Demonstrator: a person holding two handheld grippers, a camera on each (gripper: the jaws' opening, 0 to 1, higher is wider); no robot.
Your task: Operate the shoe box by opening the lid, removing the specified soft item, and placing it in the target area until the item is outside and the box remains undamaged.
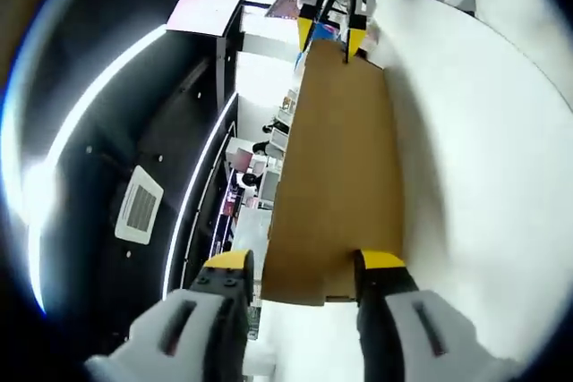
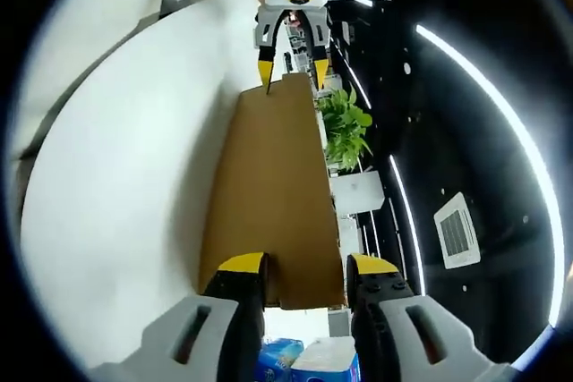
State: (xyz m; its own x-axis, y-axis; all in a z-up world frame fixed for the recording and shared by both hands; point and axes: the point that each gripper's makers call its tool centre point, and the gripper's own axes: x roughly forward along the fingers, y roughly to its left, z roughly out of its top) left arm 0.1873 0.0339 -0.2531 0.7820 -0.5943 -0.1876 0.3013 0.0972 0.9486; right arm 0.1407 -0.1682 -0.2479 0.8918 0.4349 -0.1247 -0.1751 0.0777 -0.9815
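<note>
While each gripper straddles one end of the cardboard lid, jaws part open around its edge, firm grip cannot be told. Left gripper sits near, right gripper far. Lid appears lifted; the soft item remains to be removed. Farther off, the right gripper view adds a plant.

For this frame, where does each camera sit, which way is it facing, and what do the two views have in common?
Left gripper view: rides the left gripper, looks along the cardboard lid toward the right gripper; its own yellow-tipped jaws straddle the near lid edge.
Right gripper view: rides the right gripper, faces back along the same lid at the left gripper.
Shared: the lid, both grippers, and the white table.
</note>
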